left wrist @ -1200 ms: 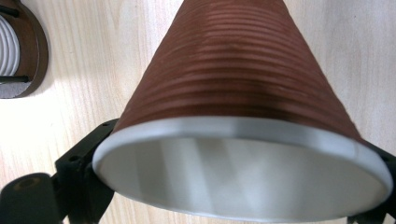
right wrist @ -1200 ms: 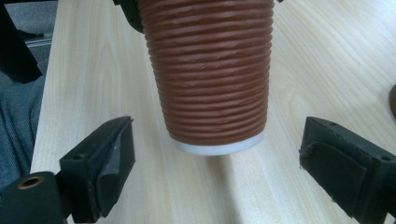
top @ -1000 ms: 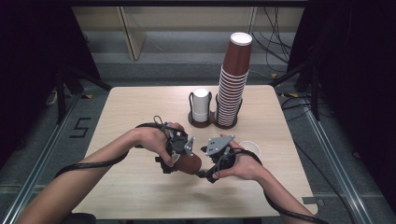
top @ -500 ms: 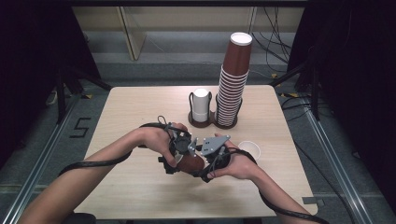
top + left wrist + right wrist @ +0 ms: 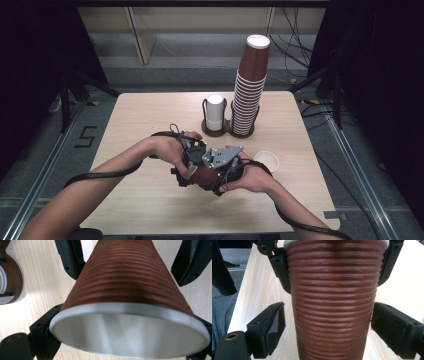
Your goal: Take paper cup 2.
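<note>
Between the two grippers, low over the near middle of the wooden table, lies a ribbed brown paper cup. The left gripper is clamped on it near the white rim. The right gripper straddles its body, jaws having just been closing, with gaps to both pads. If they squeeze too hard, the thin wall could buckle; an uneven pull could tilt the cup. Beyond stand the cup stack in its holder and a white lid.
</note>
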`<act>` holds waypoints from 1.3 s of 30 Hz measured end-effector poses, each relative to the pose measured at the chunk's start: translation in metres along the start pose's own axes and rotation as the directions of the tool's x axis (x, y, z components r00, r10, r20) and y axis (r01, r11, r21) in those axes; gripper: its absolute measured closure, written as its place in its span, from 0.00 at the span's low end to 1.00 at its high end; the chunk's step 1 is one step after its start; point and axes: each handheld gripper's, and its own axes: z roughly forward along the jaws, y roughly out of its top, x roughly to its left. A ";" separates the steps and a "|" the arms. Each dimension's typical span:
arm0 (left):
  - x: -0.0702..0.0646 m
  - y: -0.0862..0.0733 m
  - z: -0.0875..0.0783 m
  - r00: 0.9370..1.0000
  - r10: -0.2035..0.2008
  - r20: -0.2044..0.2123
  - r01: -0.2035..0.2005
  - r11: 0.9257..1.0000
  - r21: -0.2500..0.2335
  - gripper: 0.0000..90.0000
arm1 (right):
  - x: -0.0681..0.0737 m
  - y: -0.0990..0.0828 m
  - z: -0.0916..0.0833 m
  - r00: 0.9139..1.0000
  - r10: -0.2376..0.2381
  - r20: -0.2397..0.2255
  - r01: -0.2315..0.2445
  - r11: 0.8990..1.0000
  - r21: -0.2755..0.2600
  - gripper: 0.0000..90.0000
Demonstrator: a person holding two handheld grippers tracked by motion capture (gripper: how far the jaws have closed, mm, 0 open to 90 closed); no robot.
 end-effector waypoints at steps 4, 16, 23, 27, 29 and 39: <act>-0.001 0.000 0.001 1.000 -0.008 0.005 0.008 1.000 -0.009 0.10 | 0.000 0.000 0.001 1.000 -0.003 0.006 0.003 1.000 -0.003 0.16; 0.000 0.001 0.000 1.000 0.006 0.024 -0.006 1.000 -0.019 0.11 | 0.001 -0.001 0.001 1.000 0.011 -0.001 -0.011 1.000 -0.011 0.17; 0.000 0.001 -0.002 1.000 0.007 -0.002 -0.007 1.000 -0.025 0.11 | 0.004 -0.004 0.003 0.999 0.040 -0.006 -0.040 0.999 -0.005 0.17; 0.005 0.003 -0.003 0.996 0.087 0.006 -0.087 0.996 -0.015 0.11 | 0.003 -0.005 0.003 1.000 0.031 0.002 -0.031 0.999 -0.011 0.17; 0.006 0.003 -0.003 0.995 0.096 0.007 -0.096 0.995 -0.009 0.10 | 0.003 -0.005 0.004 1.000 0.016 0.001 -0.016 1.000 -0.011 0.17; -0.001 0.004 -0.004 0.999 0.031 -0.016 -0.032 0.997 -0.069 0.11 | 0.005 -0.008 0.004 0.999 0.048 0.007 -0.048 0.999 -0.012 0.20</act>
